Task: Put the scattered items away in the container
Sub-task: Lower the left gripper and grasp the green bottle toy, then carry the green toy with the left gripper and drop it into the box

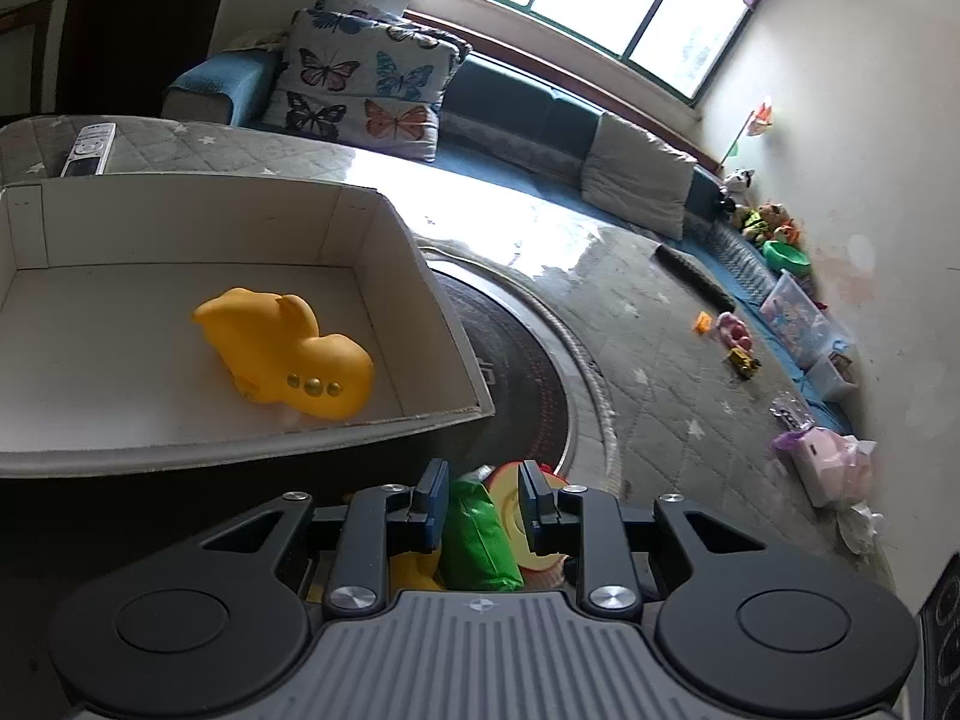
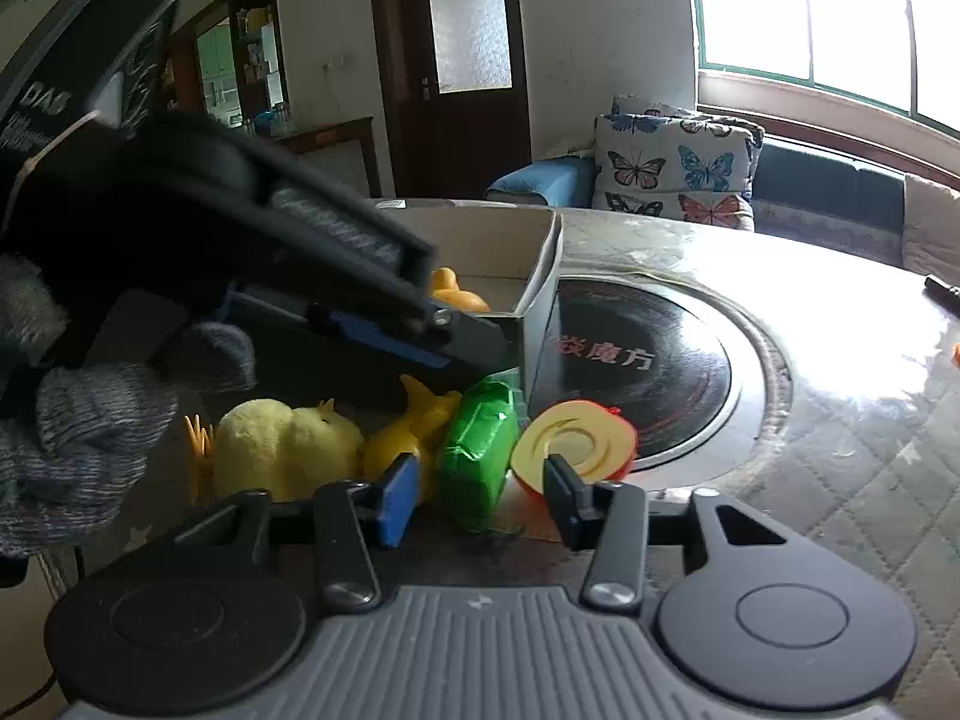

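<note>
Daylight is pouring through the window (image 2: 828, 12) onto the quilted table (image 1: 648, 372) where we are working. Our left gripper (image 1: 483, 495) is hanging over the scattered items, jaws parted around the green packet (image 1: 480, 534) — whether the pads are pressing it we cannot tell. Our right gripper (image 2: 480, 495) is standing open just before the same packet (image 2: 477, 450), gripping nothing. Beside it are lying a yellow rubber toy (image 2: 414, 426), a fluffy chick (image 2: 282, 450) and a yellow-and-red disc (image 2: 573, 441). One yellow toy (image 1: 288, 354) is already sitting inside the white box (image 1: 414, 252).
</note>
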Tool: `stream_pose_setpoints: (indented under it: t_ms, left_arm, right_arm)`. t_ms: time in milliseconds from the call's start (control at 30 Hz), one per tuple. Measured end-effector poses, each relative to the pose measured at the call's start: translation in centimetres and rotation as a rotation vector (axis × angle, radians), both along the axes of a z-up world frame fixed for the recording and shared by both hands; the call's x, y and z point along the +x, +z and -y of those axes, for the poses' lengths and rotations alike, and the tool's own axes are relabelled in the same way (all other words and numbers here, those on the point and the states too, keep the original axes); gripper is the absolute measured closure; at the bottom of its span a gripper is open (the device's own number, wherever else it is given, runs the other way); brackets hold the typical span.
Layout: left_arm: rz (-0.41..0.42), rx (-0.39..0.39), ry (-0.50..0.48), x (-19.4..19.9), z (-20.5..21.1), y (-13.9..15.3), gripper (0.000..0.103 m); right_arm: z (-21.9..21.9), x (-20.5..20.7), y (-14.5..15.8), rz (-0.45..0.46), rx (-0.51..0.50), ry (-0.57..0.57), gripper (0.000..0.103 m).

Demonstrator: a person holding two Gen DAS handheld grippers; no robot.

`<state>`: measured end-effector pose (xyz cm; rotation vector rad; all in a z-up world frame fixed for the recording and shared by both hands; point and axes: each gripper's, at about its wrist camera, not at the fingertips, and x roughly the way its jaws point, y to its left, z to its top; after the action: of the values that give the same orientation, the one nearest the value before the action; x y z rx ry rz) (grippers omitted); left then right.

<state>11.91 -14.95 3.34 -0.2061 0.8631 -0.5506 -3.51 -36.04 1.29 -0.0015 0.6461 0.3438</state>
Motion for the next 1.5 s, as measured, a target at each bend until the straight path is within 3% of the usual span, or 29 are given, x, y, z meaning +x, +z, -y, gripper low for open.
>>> stream_pose_setpoints:
  t_ms: [100,500,900,1267,1500]
  left_arm:
    - [-0.012,0.001,0.005,0.4,0.2,-0.2,0.074]
    - [-0.076,0.023,0.003,1.7,0.8,-1.5,0.074]
    - [-0.104,-0.006,0.001,1.7,0.2,-2.0,0.075]
    - [0.006,-0.077,0.018,-1.1,-1.5,2.2,0.077]
    - [0.077,-0.108,0.073,1.1,-2.2,4.8,0.077]
  right_arm:
    - [-0.3,0.3,-0.3,-0.011,0.008,-0.007,0.067]
    - [-0.7,1.5,-1.3,-0.039,0.019,-0.027,0.076]
    - [-0.7,1.2,-1.5,-0.033,0.021,-0.039,0.079]
    - [-2.1,-1.3,1.9,0.102,-0.035,0.001,0.079]
    - [-2.8,1.5,4.4,0.179,-0.039,0.033,0.079]
